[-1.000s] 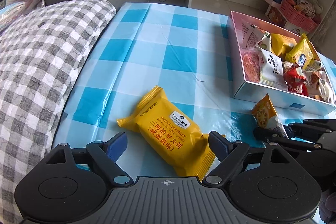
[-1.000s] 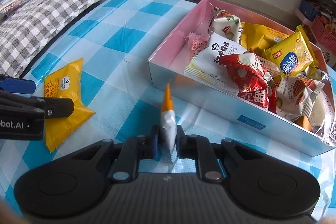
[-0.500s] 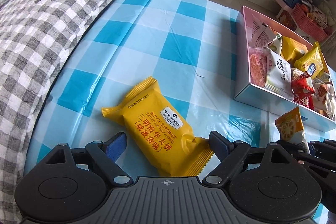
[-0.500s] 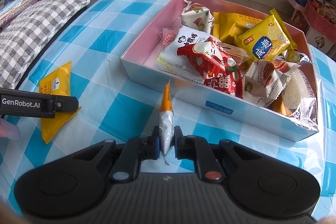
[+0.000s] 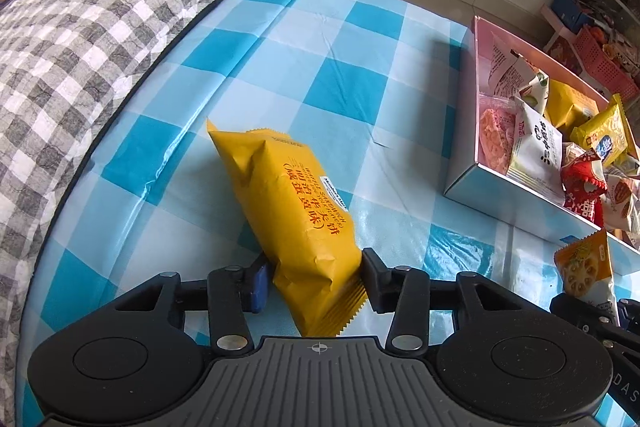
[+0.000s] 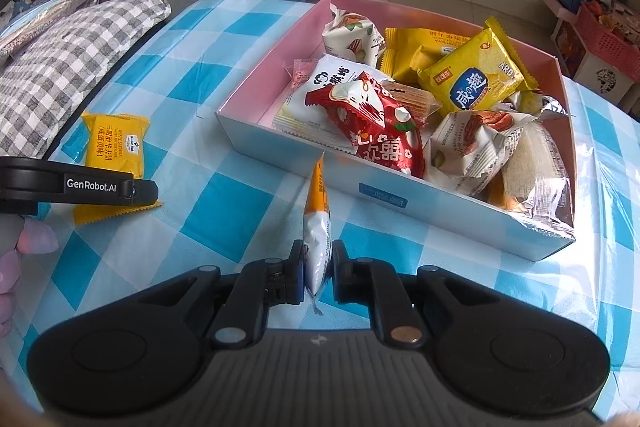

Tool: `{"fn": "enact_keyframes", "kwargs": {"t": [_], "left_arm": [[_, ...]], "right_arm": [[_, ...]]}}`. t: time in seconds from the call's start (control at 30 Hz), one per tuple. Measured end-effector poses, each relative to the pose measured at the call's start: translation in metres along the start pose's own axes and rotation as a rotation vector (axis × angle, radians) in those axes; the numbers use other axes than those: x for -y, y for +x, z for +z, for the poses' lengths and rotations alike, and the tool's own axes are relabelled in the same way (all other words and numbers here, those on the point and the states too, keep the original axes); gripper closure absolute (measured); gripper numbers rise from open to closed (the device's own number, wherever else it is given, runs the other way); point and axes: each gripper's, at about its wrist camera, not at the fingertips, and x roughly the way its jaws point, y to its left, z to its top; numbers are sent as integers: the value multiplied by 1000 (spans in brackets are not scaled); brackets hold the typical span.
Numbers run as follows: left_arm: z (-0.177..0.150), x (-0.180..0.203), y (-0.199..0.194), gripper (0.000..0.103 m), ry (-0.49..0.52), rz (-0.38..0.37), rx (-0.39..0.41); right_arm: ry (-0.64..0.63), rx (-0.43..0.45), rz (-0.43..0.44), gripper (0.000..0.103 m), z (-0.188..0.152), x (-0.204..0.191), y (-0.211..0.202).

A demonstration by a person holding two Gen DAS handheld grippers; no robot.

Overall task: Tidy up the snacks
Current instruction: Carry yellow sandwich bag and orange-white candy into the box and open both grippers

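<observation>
Blue-checked desk [image 5: 352,83], grey checked cushion [image 5: 80,39] alongside, both tongs loaded!

Left tongs [image 5: 312,277] pinch the yellow wafer packet [image 5: 296,203], its near end tilted up, far end down on the cloth. Right tongs [image 6: 318,273] clamp the small orange-and-white snack pouch [image 6: 318,223] edge-on, just short of the pink snack box [image 6: 400,193], which sits on the desk piled with packets, a red one [image 6: 376,123] near its front wall.

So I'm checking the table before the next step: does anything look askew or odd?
Mostly tidy. The yellow wafer pack is tipped up on edge between the left tool, not lying flat. The box is heaped unevenly, with a clear wrapper drooping over its near corner. The right tool pinches a small orange-and-white packet.
</observation>
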Motion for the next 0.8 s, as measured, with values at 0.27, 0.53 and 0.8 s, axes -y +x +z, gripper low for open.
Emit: {"fn": "enact_keyframes", "kwargs": {"t": [0.27, 0.53, 0.8], "left_arm": [[3, -3, -17, 70, -36, -73, 12], [12, 16, -45, 70, 0, -140, 108], [25, 50, -46, 70, 55, -229, 175]], "right_arm": [[53, 53, 30, 92, 2, 21, -23], [161, 124, 40, 92, 10, 53, -43], [292, 216, 35, 92, 24, 85, -46]]}}
